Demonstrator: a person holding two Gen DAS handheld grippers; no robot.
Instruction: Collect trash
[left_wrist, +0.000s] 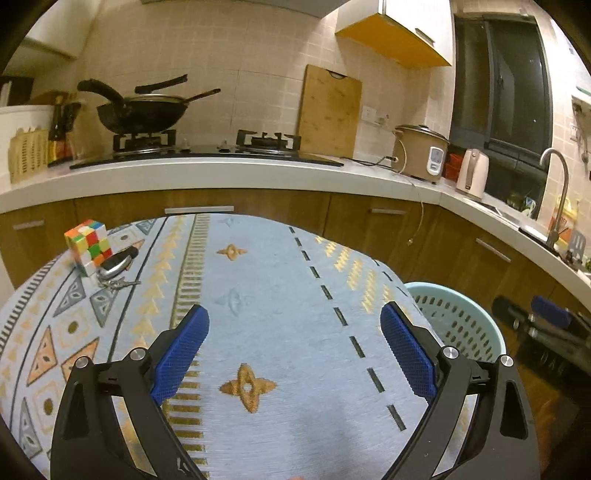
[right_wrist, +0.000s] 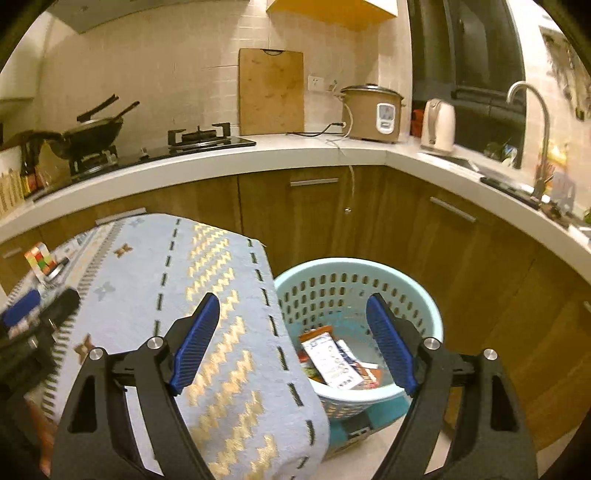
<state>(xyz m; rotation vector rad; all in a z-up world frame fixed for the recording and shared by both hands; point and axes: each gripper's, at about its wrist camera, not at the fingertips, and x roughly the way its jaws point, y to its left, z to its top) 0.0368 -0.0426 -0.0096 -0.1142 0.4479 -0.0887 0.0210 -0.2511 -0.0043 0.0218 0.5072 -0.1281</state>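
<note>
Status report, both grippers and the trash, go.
Left gripper open, empty, over the tablecloth. Right gripper open, empty, above the basket. Wrappers in basket. Only cube and keys on table.

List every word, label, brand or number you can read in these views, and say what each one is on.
No text can be read.
Wrappers in the basket: print shows, too blurred to read.
Rice cooker control panel: markings too small.
Sauce bottles by the stove: labels too small.
Rubik's cube and car key: no legible marks.
</note>
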